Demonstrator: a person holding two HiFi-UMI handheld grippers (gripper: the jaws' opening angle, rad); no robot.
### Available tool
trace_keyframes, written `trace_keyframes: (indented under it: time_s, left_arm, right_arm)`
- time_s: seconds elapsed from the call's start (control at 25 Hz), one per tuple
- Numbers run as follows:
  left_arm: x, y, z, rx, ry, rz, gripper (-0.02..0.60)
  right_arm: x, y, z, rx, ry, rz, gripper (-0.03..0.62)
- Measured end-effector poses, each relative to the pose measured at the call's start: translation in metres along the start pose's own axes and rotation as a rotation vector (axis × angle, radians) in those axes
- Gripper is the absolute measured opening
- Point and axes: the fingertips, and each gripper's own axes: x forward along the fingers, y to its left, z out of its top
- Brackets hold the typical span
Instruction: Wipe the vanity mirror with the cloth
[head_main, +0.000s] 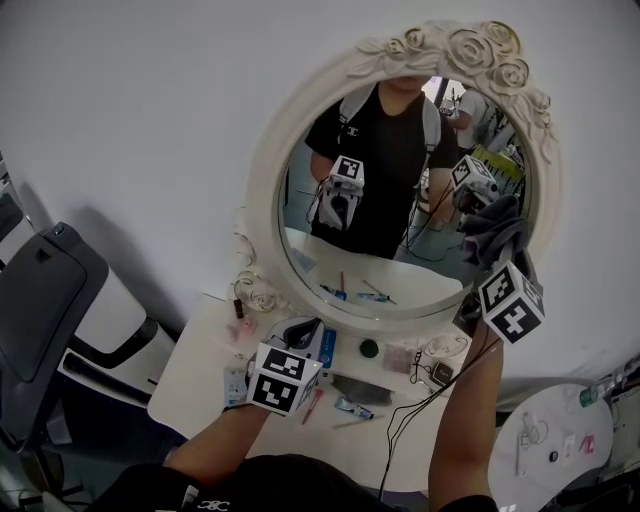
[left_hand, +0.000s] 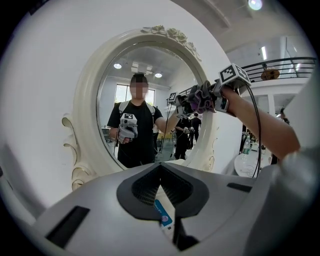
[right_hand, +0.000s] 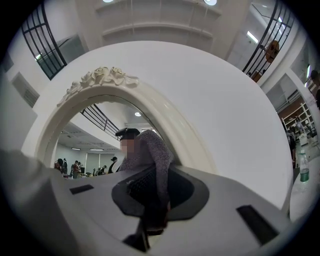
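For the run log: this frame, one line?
right gripper: shut on cloth | cloth: against mirror, right side | left gripper: shut, empty, above table

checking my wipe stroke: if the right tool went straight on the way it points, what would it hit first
The right tool is shut on the cloth, so the cloth leads. It would probably meet the mirror glass close to the frame on the right, though depth is unclear.

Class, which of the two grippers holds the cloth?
The right gripper, raised at the mirror's right rim, clamps the grey cloth; the left gripper, low over the table, has none.
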Motion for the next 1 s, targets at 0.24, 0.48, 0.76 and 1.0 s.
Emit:
trace_keyframes:
  time_s: [0.24,0.48,0.76,1.0]
  left_arm:
    - [-0.009,0.002,-0.004,-0.005,-0.003,-0.002,0.006]
    - [-0.017,0.008,-0.004,-0.010,-0.011,0.004,0.006]
    - [-0.021,0.011,-0.009,-0.016,-0.008,0.003,0.006]
    - [-0.024,0.015,-0.013,-0.016,0.003,0.007,0.006]
  right_arm:
    - [0.004,0.014,0.035,-0.022,-0.040,0.001,0.041]
    - [0.006,0.033,0.070,-0.094,-0.093,-0.015,0.041]
    - [0.011,0.057,0.094,-0.124,-0.117,0.027,0.041]
    - [0.015,0.088,0.120,-0.200,-0.152,0.083,0.041]
